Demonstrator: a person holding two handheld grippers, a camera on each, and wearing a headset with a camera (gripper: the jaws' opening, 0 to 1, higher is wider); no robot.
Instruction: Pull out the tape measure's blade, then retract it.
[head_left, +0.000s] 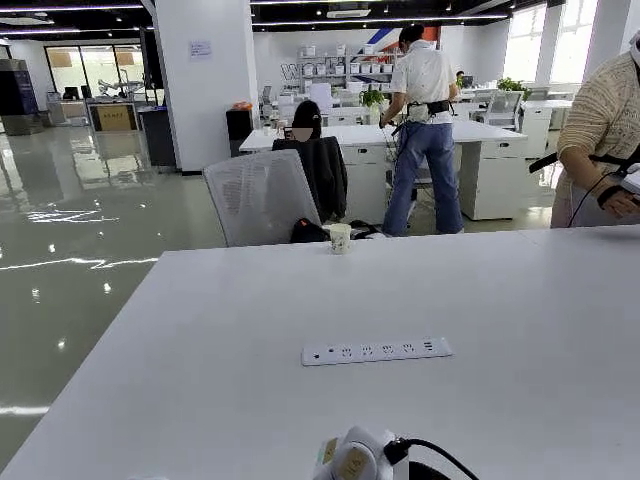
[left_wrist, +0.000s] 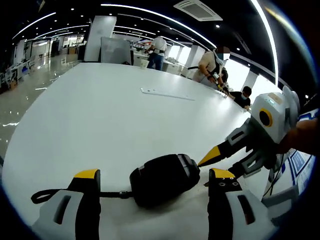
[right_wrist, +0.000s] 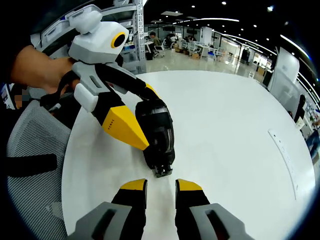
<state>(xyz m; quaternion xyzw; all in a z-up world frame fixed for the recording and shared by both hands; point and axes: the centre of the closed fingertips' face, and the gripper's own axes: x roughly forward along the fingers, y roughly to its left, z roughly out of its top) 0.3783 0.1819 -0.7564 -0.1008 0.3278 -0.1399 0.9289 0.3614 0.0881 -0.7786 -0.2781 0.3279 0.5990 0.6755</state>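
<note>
The left tongs (left_wrist: 154, 176) stand wide and released, straddling the black, rounded, rubbery tape measure (right_wrist: 157, 131) on the smooth white worktop (right_wrist: 225, 130); the right tongs (right_wrist: 161, 185), narrowly parted, grasp nothing, tips just beside the tape measure.

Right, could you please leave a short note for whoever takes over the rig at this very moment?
Left claw: open, straddling the black tape measure, which lies on the white table. It does not look clamped on the case.
Right claw: empty, jaws a narrow gap apart, pointed at the blade tab at the case's mouth and just short of it.
Done: nothing yet; the blade is fully in.
To do: steady the case, grip the tab, pull the blade out, then let it retract.
</note>
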